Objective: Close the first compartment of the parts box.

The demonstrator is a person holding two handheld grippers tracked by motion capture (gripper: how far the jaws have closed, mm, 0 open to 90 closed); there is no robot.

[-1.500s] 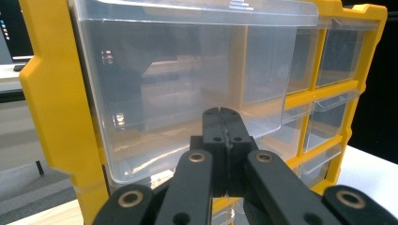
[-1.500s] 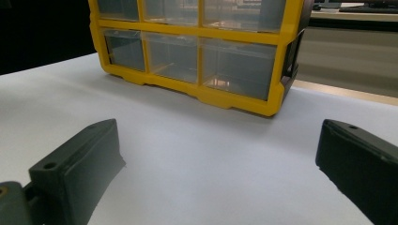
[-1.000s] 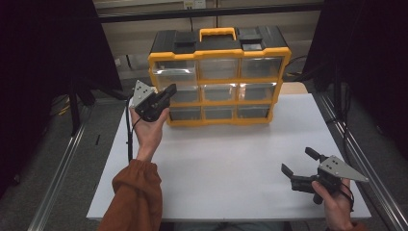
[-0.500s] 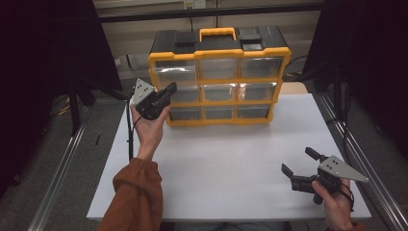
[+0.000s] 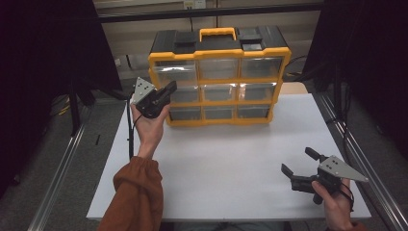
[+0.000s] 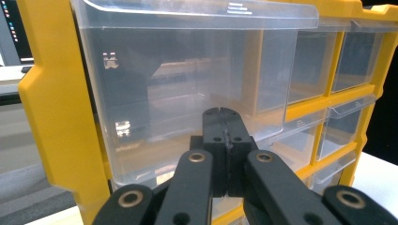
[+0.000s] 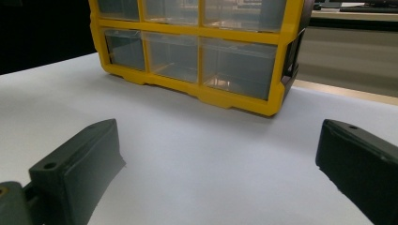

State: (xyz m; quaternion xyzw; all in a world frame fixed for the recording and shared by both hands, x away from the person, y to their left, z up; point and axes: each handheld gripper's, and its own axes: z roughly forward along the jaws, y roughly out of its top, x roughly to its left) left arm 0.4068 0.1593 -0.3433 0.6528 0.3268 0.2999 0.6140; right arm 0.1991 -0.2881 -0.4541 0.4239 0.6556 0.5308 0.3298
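On the white table stands a yellow box of drawers with a black top and a yellow handle. It sits at the far side of the table, and its see-through drawers face the person. The drawers sit in three rows of three.

The left gripper is held up in the left hand, right at the left side of the box, by the left drawer of the middle row. Its two black jaws are pressed tight together with nothing between them. In the left gripper view the tips of the left gripper are very close to the front of a clear drawer that sticks out a little from the yellow frame. I cannot tell if the tips touch it.

The right gripper is low over the near right corner of the table, held in the right hand, well apart from the box. Its jaws stand wide apart and hold nothing. In the right gripper view they point over the bare table at the bottom row of drawers.
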